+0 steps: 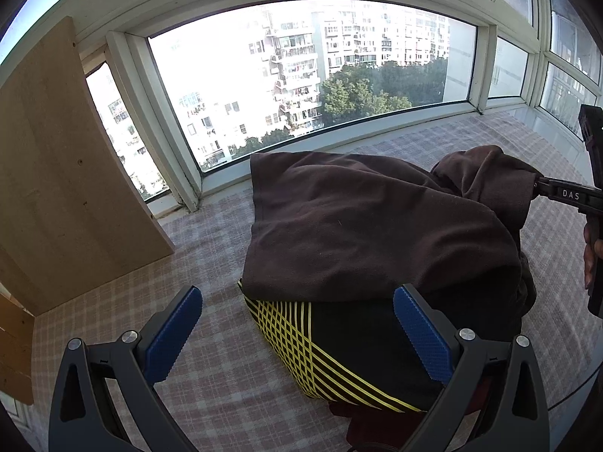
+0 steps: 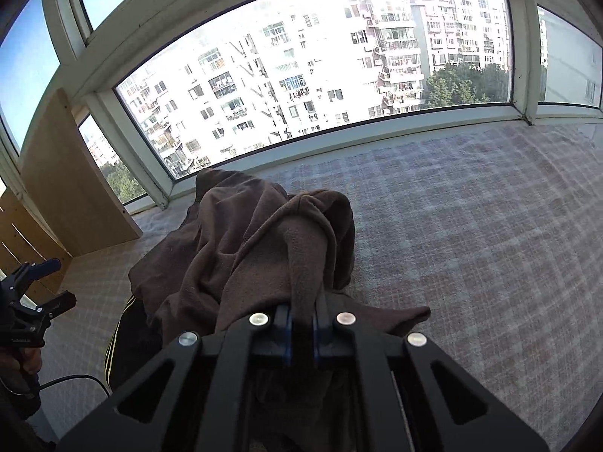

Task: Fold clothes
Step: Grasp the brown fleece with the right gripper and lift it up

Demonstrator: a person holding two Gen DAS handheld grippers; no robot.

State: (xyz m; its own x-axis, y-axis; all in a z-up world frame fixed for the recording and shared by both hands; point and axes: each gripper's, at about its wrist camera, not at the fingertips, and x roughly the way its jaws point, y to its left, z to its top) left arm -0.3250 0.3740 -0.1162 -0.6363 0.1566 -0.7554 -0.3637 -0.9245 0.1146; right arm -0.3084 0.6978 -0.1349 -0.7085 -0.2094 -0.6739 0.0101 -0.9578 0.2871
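Left wrist: my left hand-held gripper (image 1: 297, 335) is released, jaws wide over the black yellow-striped garment (image 1: 339, 350) at 6 o'clock; brown garment (image 1: 358, 222) lies on it, on the checkered bed cover (image 1: 211, 395) | Right wrist: my right hand-held gripper (image 2: 301, 329) is clenched on a brown garment (image 2: 241, 248) fold at 6 o'clock; left hand-held gripper (image 2: 41, 286) at 9 o'clock.

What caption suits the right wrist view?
Right gripper pinches brown garment over checked cloth; left gripper open beside it.

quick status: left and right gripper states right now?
Left gripper: open, holding nothing, hovering at the black-and-yellow garment.
Right gripper: shut on the brown garment, pinching a fold.
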